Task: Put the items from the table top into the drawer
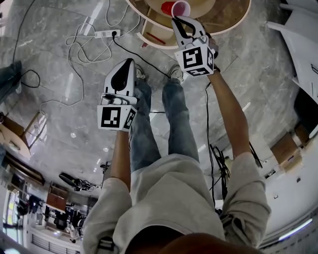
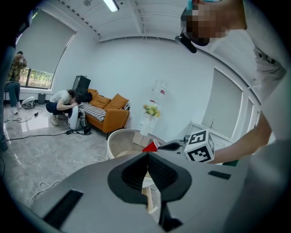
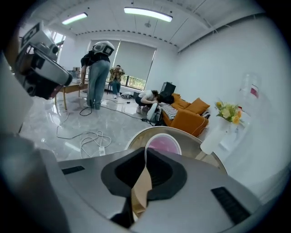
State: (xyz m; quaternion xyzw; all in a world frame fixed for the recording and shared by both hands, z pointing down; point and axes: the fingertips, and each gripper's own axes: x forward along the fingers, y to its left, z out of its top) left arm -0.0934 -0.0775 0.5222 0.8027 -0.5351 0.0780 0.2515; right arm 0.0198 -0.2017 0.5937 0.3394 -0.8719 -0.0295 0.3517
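Grey marble floor runs under a round wooden table (image 1: 233, 20) at the top of the head view. Over that tabletop, at top centre, the right gripper (image 1: 180, 21) has its jaws pinched on the rim of a red plastic cup (image 1: 181, 8); its own view shows the cup's white rim clamped between the pads. Lower left of it, over the floor, the left gripper (image 1: 129, 63) has its jaws pressed together on nothing. Upper left, a white power strip (image 1: 107, 33) lies among cables.
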